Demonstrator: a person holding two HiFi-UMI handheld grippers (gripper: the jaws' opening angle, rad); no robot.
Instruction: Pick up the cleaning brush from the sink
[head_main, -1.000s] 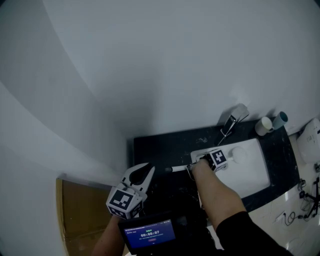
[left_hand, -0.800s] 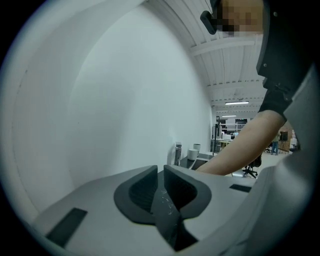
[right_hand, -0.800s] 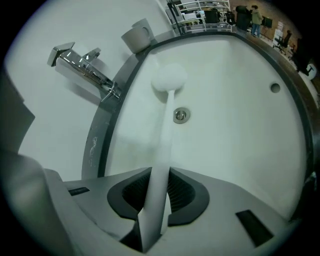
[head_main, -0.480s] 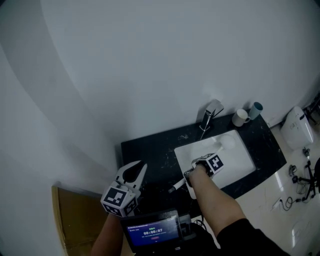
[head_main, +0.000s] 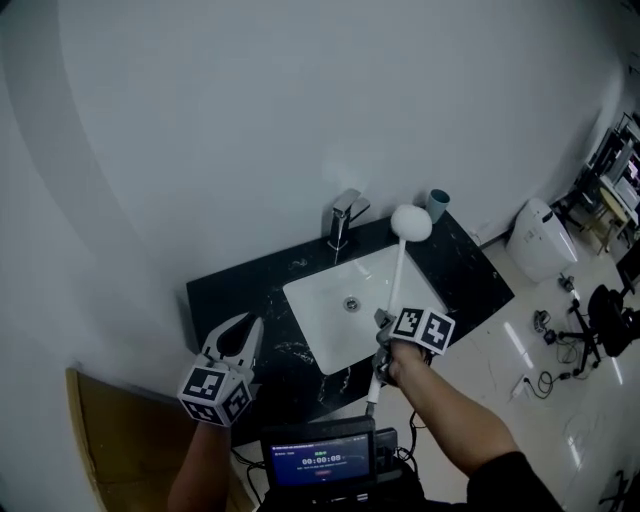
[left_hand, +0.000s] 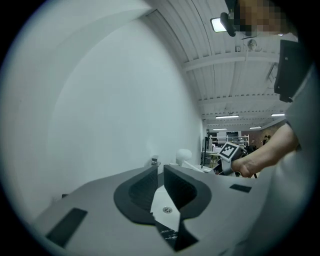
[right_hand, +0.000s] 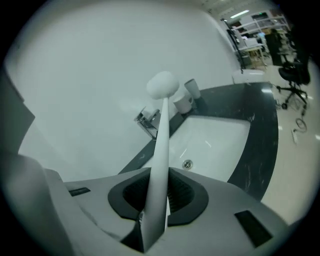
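Two grippers show over a black counter (head_main: 250, 290) with a white sink (head_main: 312, 300) set in it. The right gripper (head_main: 384, 334) is clamped on the brush (head_main: 399, 275): in the right gripper view both pads of the gripper (right_hand: 161, 174) press on the white handle (right_hand: 160, 150), which runs up from between them to a round white head (right_hand: 162, 85). The brush is out of the sink and touches neither basin nor counter. In the head view its head (head_main: 411, 222) lies over the back of the counter, just beside a cup (head_main: 437, 203) and right of the tap (head_main: 345, 215), while the handle's lower end juts below the gripper past the counter's front edge. The left gripper (head_main: 243, 325) is well apart from the brush, near the counter's left front corner. Its jaws stand a narrow slit apart with nothing between them (left_hand: 161, 170); the sink shows through the gap, and the brush head (left_hand: 183, 156) shows beyond. A small lit screen (head_main: 318, 463) sits at the bottom of the head view
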